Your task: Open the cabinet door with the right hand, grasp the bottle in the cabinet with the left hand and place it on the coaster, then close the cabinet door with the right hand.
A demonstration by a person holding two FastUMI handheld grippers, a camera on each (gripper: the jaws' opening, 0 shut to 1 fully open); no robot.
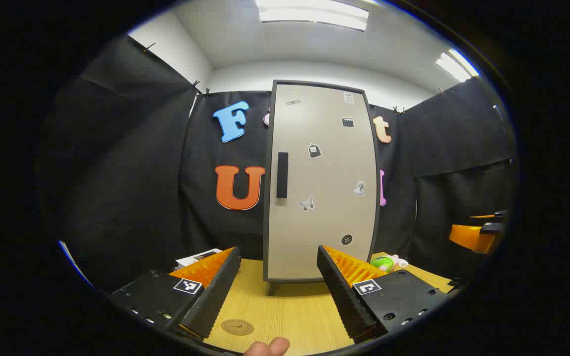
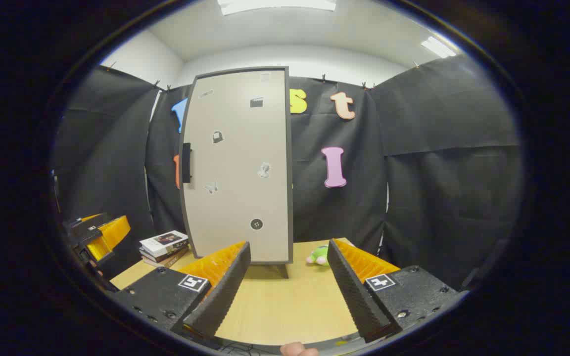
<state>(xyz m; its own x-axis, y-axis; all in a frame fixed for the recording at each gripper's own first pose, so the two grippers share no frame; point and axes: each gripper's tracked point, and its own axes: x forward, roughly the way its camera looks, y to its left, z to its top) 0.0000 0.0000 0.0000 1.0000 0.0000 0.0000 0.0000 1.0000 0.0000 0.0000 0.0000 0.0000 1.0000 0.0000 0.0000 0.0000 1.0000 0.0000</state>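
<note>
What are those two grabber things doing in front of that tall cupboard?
A person holds two grippers, both open and holding nothing. The left gripper and right gripper face the cabinet, whose door is shut. The coaster lies bare on the table. Nothing has been opened or moved yet.

The cabinet [image 1: 320, 183] is seen standing on the wooden table [image 1: 290, 316], its door closed and a dark handle [image 1: 282, 175] set near its left edge. The left gripper [image 1: 279, 289] is held with fingers spread before the cabinet. A round coaster [image 1: 237, 327] is laid in front of the cabinet, and the other gripper [image 1: 478, 232] is seen well to its right.
</note>
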